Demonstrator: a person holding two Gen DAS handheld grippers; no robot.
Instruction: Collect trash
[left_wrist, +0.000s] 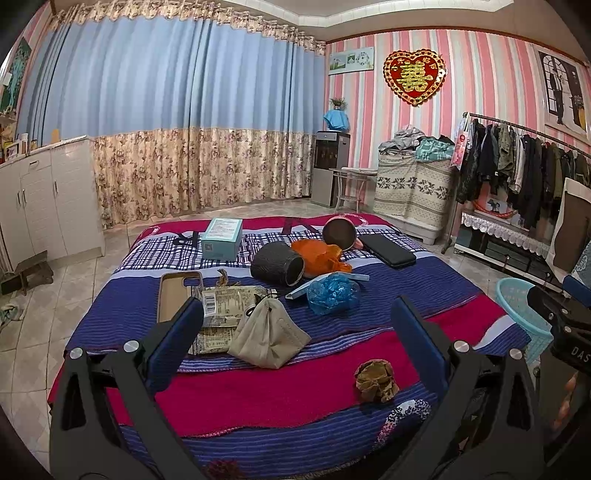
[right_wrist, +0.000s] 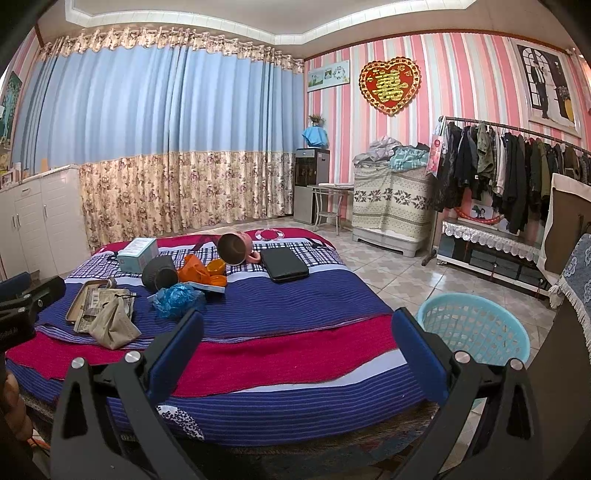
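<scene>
A crumpled brown paper ball (left_wrist: 376, 381) lies on the bed near the front, just inside my left gripper's right finger. A crumpled blue plastic bag (left_wrist: 332, 292) (right_wrist: 178, 300), an orange plastic bag (left_wrist: 320, 256) (right_wrist: 199, 272), a printed wrapper (left_wrist: 221, 314) (right_wrist: 96, 303) and a beige pouch (left_wrist: 269, 336) (right_wrist: 112, 326) lie further back. My left gripper (left_wrist: 297, 306) is open and empty above the bed. My right gripper (right_wrist: 297, 315) is open and empty over the bed's right edge. A light blue basket (right_wrist: 476, 325) (left_wrist: 517, 314) stands on the floor right of the bed.
On the bed (left_wrist: 258, 391) also lie a teal box (left_wrist: 222, 238), a dark cylinder container (left_wrist: 277, 264), a pink mug (left_wrist: 340, 233), a black case (left_wrist: 387, 250) and a phone case (left_wrist: 177, 295). A clothes rack (right_wrist: 517, 177) stands at right, white cabinets (left_wrist: 44, 199) at left.
</scene>
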